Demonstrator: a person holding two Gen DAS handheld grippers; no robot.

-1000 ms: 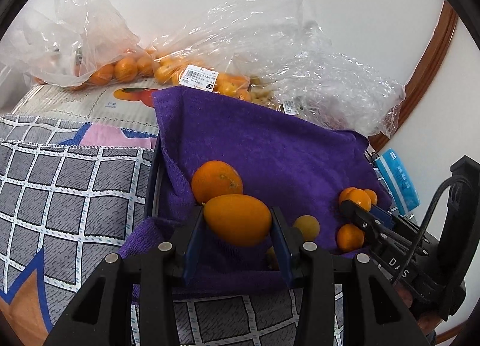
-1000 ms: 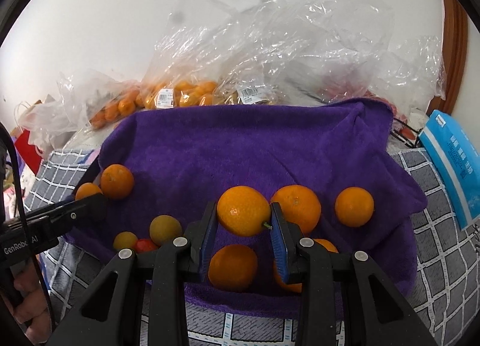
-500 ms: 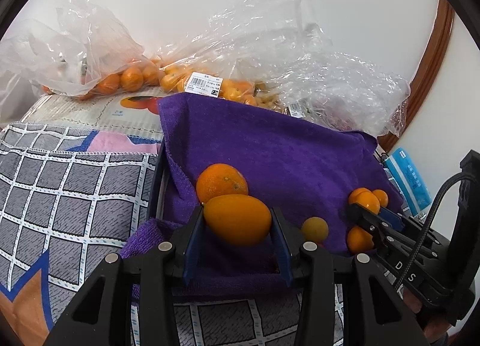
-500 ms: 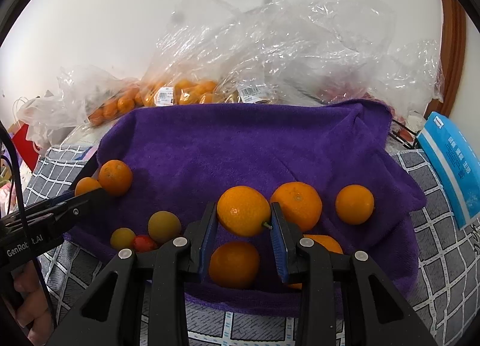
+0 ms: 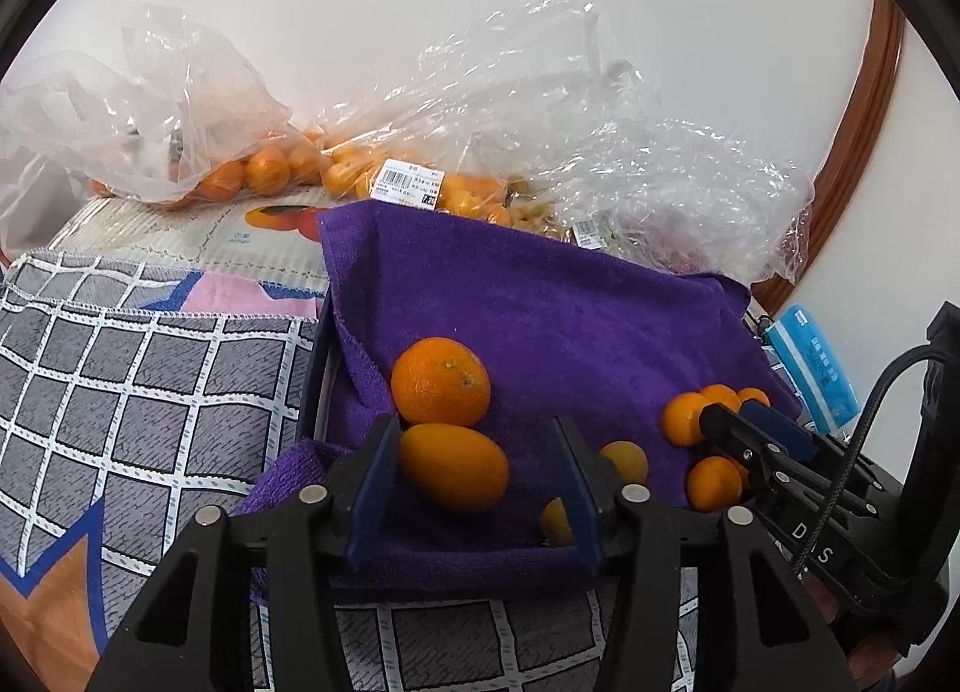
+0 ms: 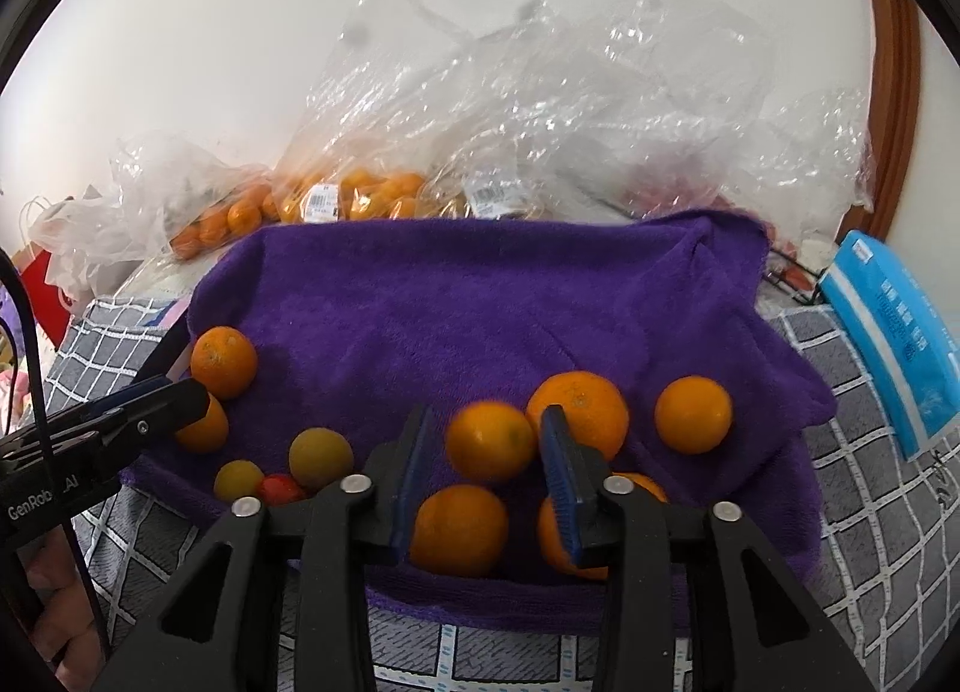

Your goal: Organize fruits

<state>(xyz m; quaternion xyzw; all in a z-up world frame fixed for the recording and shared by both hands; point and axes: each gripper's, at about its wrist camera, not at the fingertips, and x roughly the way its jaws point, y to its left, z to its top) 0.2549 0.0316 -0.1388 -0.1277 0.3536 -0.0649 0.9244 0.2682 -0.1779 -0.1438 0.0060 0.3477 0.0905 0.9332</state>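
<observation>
Nearest the viewer, the left gripper [image 5: 477, 488] stands with its jaws spread wide; an oval orange fruit [image 5: 453, 467] lies on the purple towel [image 5: 540, 320] against the left jaw, clear of the other, so it appears released, not held. The right gripper [image 6: 487, 467] is likewise parted, and a blurred round orange [image 6: 491, 440] sits between its jaws with a gap on each side, apparently dropping free. The towel lines a dark tray [image 5: 312, 386], probably to cushion fruit and stop it rolling. Fruit is grouped by kind: large oranges [image 6: 577, 413] to the right, small yellowish and red pieces [image 6: 320, 458] to the left. The left gripper body reads "GenRob..AI"; the right reads "D S". Farther back, clear plastic bags [image 6: 360, 194] of oranges carry barcode price labels, too small to read.
</observation>
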